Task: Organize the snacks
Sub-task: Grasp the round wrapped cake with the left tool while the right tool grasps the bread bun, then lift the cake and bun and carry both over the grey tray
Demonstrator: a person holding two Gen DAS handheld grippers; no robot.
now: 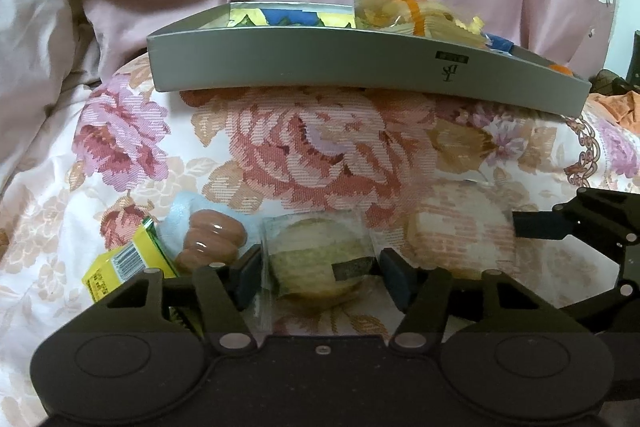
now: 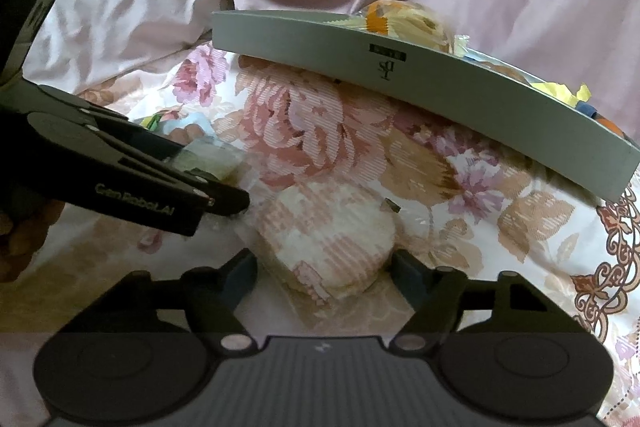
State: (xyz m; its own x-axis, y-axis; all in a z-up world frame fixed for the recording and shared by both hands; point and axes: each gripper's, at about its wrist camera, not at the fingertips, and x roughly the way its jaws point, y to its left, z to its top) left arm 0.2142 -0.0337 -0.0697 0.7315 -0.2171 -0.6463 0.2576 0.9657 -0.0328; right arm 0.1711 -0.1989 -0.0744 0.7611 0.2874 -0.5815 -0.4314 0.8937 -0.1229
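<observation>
Floral bedspread (image 1: 304,147), wrapped cake (image 1: 316,263) between jaws — untouched

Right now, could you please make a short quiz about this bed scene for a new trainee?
1. True or false: the grey tray already holds snacks.
2. Which claw brackets the green-tinted cake?
3. What lies between the right claw's fingers?

Key:
1. True; wrapped snacks show over its rim.
2. The left claw, jaws apart on either side of it.
3. The pink-patterned cake, on the floral cover, not yet pinched.
</observation>
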